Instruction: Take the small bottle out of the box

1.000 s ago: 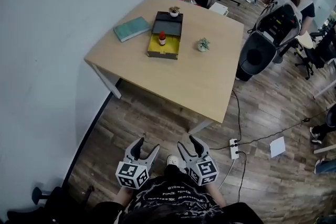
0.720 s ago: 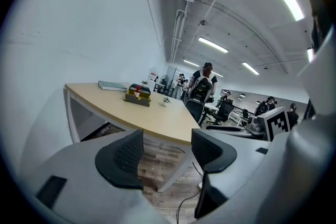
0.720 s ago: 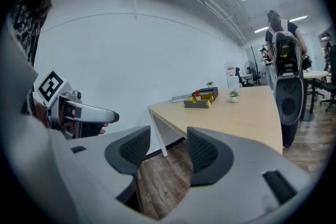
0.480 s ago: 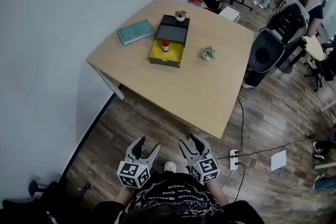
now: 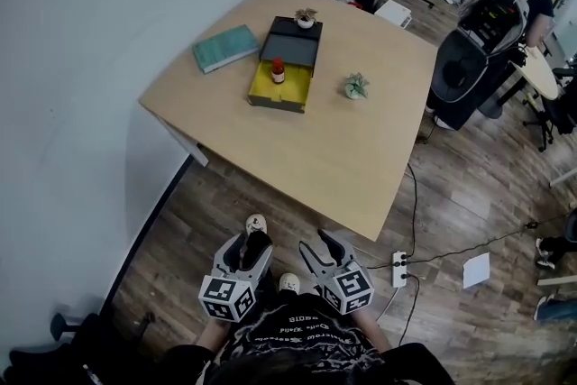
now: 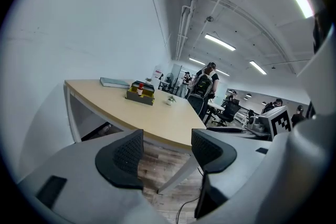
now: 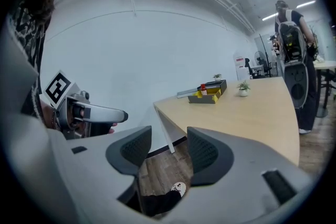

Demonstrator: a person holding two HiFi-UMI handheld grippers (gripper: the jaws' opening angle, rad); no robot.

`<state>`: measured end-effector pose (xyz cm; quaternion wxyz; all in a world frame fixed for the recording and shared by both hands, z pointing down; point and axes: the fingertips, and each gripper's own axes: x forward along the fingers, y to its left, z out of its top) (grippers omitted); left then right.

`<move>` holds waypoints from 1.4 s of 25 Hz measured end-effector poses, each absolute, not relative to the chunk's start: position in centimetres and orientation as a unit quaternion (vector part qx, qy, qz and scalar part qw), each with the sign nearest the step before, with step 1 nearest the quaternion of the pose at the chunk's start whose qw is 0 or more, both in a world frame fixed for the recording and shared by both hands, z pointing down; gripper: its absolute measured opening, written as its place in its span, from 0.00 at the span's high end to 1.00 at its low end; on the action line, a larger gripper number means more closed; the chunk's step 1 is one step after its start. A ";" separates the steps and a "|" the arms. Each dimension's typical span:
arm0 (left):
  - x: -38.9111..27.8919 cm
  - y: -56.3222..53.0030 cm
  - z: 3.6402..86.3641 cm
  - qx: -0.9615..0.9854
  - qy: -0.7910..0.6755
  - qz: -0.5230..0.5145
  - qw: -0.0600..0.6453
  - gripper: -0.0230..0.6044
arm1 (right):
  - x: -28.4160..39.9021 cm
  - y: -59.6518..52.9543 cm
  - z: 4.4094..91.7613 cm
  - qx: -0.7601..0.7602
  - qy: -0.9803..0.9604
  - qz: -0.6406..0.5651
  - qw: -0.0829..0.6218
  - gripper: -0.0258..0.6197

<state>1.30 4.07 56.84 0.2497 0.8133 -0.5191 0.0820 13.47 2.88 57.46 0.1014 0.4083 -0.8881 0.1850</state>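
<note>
The small bottle (image 5: 278, 69) with a red cap stands upright in the yellow tray of the open box (image 5: 281, 90) on the far table. It also shows in the left gripper view as a small bottle (image 6: 140, 87) and in the right gripper view as a bottle (image 7: 202, 90) inside the box (image 7: 210, 97). My left gripper (image 5: 250, 250) and right gripper (image 5: 321, 250) hang low in front of my body, well short of the table. Both are open with nothing between the jaws.
The wooden table (image 5: 352, 167) also carries a teal book (image 5: 225, 47), a potted plant (image 5: 305, 17) behind the box and another plant (image 5: 355, 86) to its right. A white wall runs on the left. A power strip (image 5: 398, 257) and cables lie on the floor; people and chairs stand at back right.
The head view has shifted a little, so the table sits slightly further left. A leg and shoe have stepped forward under the left gripper. Both grippers stay low and empty.
</note>
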 end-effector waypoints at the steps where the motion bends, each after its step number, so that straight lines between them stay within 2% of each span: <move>1: 1.5 3.4 57.0 0.816 -0.515 0.084 0.249 0.50 | 13.5 2.4 57.6 0.411 -0.886 0.186 0.102 0.63; 3: 1.8 1.7 57.2 0.823 -0.506 0.087 0.245 0.50 | 13.6 1.2 57.9 0.415 -0.884 0.190 0.104 0.63; 5: 1.8 -0.1 57.3 0.827 -0.500 0.086 0.242 0.50 | 13.3 -0.2 57.8 0.416 -0.883 0.188 0.104 0.70; 21: -3.3 -19.2 56.5 0.866 -0.439 0.094 0.221 0.50 | 10.6 -17.8 56.8 0.525 -0.828 0.170 0.095 0.69; 23: -4.2 -21.3 56.3 0.869 -0.434 0.096 0.218 0.50 | 10.0 -19.8 56.6 0.536 -0.822 0.170 0.096 0.64; 35: -8.5 -29.8 56.6 0.884 -0.405 0.108 0.209 0.50 | 7.0 -29.9 53.9 0.568 -0.807 0.146 0.072 0.64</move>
